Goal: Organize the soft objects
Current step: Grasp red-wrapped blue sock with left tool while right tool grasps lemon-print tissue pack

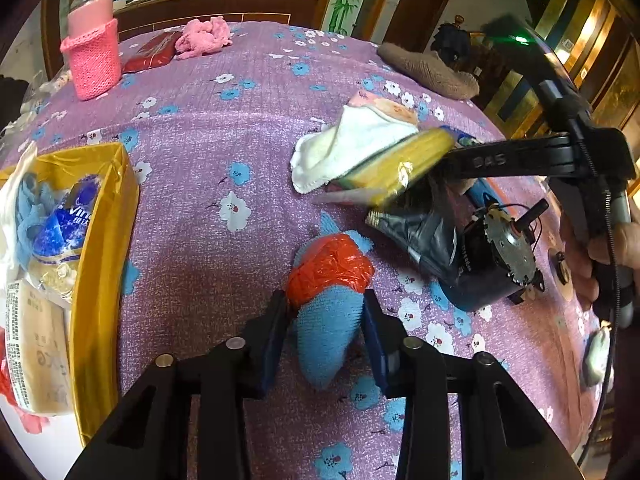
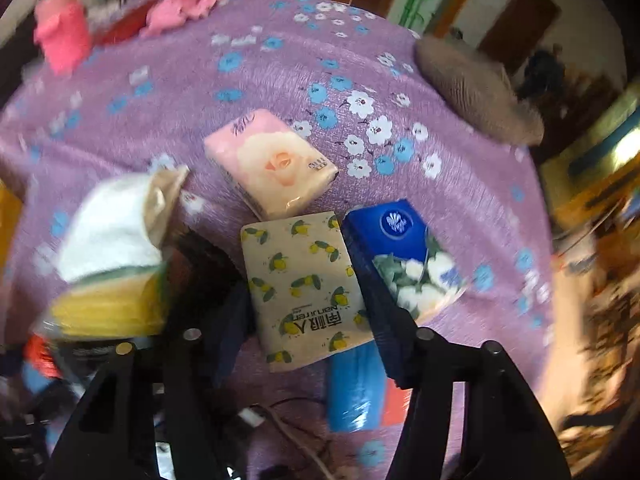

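In the left wrist view my left gripper [image 1: 325, 316] is shut on a rolled blue towel [image 1: 326, 336] bound with red plastic wrap, lying on the purple flowered cloth [image 1: 224, 120]. A white cloth [image 1: 348, 144] and a yellow sponge [image 1: 404, 164] lie beyond it. In the right wrist view my right gripper [image 2: 310, 304] is closed around a cream tissue pack with lemon print [image 2: 304, 284]. A pink rose tissue pack [image 2: 272, 164] and a blue tissue pack [image 2: 404, 252] lie next to it. The white cloth [image 2: 112, 228] and sponge [image 2: 112, 304] show blurred at left.
A yellow box [image 1: 104, 264] at left holds packets and cloths. A pink knit-covered bottle [image 1: 92, 48], a pink rag [image 1: 204, 36] and a red packet [image 1: 150, 52] lie far back. A brown cloth [image 1: 428, 68] is at back right. A small motor [image 1: 500, 256] sits at right.
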Motion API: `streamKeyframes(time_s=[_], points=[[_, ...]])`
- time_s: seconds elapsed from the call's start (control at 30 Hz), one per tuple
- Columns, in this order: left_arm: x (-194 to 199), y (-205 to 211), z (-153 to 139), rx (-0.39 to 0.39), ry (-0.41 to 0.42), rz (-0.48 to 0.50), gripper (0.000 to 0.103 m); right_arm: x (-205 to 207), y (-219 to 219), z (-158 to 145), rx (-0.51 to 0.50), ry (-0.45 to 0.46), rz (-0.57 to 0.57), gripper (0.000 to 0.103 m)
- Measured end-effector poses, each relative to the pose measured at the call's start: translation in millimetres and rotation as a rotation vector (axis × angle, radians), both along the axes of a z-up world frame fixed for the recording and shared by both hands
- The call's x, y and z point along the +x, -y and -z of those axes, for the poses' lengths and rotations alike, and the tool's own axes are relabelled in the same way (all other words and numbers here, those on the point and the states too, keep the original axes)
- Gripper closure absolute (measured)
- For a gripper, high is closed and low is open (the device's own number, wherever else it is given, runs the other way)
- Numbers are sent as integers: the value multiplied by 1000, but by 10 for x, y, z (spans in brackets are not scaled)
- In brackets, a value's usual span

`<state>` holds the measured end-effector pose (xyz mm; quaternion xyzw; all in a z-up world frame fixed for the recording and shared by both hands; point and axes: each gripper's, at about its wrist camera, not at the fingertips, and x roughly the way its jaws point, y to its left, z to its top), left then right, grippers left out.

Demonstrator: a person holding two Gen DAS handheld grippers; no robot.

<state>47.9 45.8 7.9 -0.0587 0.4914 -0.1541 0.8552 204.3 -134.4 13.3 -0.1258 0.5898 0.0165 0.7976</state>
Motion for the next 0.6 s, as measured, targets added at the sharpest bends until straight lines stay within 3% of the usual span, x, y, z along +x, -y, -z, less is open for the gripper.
streamKeyframes(time_s=[0.37, 0.6], points=[[-265, -216, -264, -102, 39, -24, 71, -377, 201, -712, 147, 151, 92, 49], [-750, -775, -618, -192, 102, -77, 71, -844, -201, -1015, 284, 170, 30, 49]])
